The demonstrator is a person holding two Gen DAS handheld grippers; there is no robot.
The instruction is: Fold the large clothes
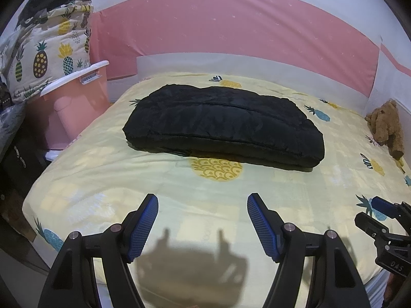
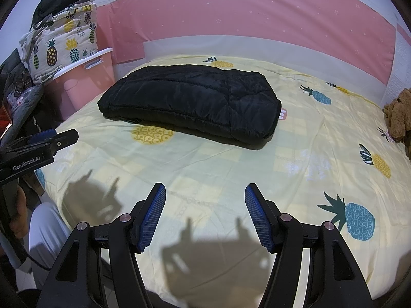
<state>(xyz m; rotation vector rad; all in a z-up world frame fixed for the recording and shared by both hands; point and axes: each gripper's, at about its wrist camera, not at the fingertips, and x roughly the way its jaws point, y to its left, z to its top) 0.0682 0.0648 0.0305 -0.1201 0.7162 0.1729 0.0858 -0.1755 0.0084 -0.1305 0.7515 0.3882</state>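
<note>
A black padded jacket (image 1: 223,125) lies folded into a thick flat bundle in the middle of the bed (image 1: 102,169); it also shows in the right wrist view, jacket (image 2: 190,102). My left gripper (image 1: 203,200) hovers open over the yellow sheet near the bed's front edge, well short of the jacket, with nothing between its blue pads. My right gripper (image 2: 205,190) is open too, empty, above the sheet (image 2: 295,154) in front of the jacket. Each gripper appears at the edge of the other's view: right gripper (image 1: 380,210), left gripper (image 2: 61,136).
A pink plastic bin (image 1: 77,102) stands left of the bed, beside a pineapple-print quilt (image 1: 48,54) topped with dark clothes. A brown plush toy (image 1: 385,125) sits at the bed's right edge. Pink-and-white wall panels (image 1: 231,30) run behind. A hand (image 2: 18,215) holds the left gripper.
</note>
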